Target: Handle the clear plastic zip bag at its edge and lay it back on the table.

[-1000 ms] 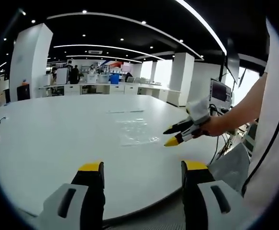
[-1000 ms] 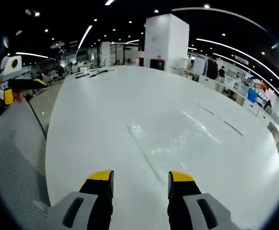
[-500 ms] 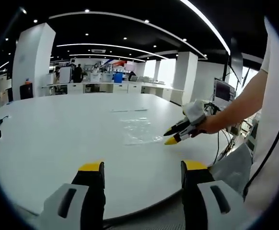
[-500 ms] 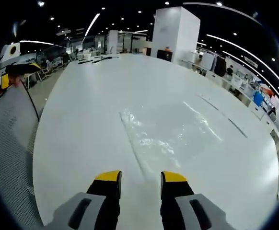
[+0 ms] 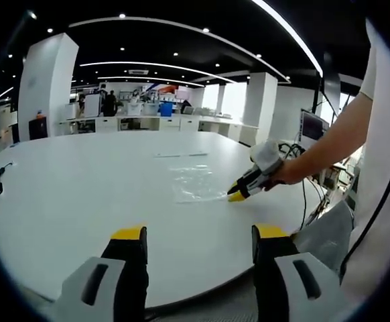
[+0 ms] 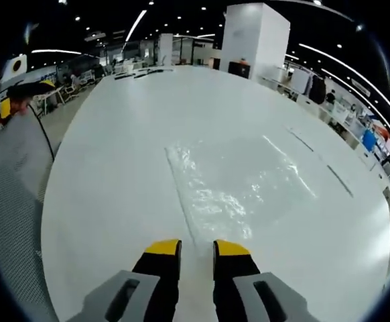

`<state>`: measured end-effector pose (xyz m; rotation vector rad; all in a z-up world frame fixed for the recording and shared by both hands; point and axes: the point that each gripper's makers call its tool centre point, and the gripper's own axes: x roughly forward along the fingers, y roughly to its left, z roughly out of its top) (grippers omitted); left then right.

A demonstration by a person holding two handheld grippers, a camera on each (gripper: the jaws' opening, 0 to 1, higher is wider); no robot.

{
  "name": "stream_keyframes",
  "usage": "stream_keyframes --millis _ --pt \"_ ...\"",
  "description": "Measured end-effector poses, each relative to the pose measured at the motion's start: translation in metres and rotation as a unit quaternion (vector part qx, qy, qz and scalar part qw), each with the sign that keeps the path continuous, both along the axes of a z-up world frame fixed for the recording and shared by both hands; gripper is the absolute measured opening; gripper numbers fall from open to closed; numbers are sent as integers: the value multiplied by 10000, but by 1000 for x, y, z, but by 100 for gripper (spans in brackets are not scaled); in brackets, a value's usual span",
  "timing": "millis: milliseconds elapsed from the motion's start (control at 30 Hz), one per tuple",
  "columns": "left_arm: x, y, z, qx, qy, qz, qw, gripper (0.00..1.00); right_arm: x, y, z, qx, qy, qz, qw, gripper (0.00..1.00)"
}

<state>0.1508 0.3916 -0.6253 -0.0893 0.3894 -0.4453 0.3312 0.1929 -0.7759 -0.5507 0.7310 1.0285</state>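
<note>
In the right gripper view, the right gripper (image 6: 196,249) was seen at the bottom centre of the frame with its yellow-tipped jaws drawn nearly together, a narrow slit left between them. The near edge of the clear plastic zip bag (image 6: 238,181) ran into that slit; whether the edge was actually pinched could not be told. The bag lay flat on the white table (image 6: 114,168), spreading from the jaw tips up towards the middle and right of the frame, its film crinkled and glinting. A grey mesh surface (image 6: 11,201) filled the left edge of the frame, with the left gripper (image 6: 22,97) glimpsed above it in the upper left.

In the left gripper view, the left gripper (image 5: 198,235) was held at the bottom of the frame with its jaws wide apart and nothing between them, just above the near rim of the table (image 5: 81,201). At the centre right of the frame the right gripper (image 5: 235,196) was seen with its yellow tips down at the near corner of the bag (image 5: 195,184), which lay at mid-frame. A bare forearm (image 5: 329,144) reached in from the right edge behind that gripper. White pillars and desks were visible across the top of the frame.
</note>
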Motion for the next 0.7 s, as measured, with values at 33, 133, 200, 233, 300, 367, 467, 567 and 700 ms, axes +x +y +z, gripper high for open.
stream_keyframes --millis 33,133,200,233,300,367,467,567,700 --pt "0 -1 1 3 -5 2 10000 62 1 -1 -1 -50 10 -1 10000 14" --pt "0 -3 3 6 -22 0 10000 62 3 -1 -1 -57 16 20 10000 14" --pt "0 -3 3 22 -35 -5 10000 62 2 0 -2 -173 -3 139 9998 13" --pt "0 -4 3 26 -38 -6 10000 62 1 -1 -3 -238 12 204 9995 13" --pt "0 -3 3 35 -45 -7 10000 62 3 2 -2 -159 19 183 9997 11" --pt "0 -3 4 32 -49 3 10000 62 4 3 -3 -147 63 183 9997 7" --pt "0 -2 3 23 -54 14 10000 62 2 5 -3 -134 85 264 9995 2" --pt "1 -2 3 22 -59 25 10000 62 2 6 -2 -57 154 176 9997 2" --pt "1 -1 3 27 -59 24 10000 62 2 5 -2 -61 147 272 9995 0"
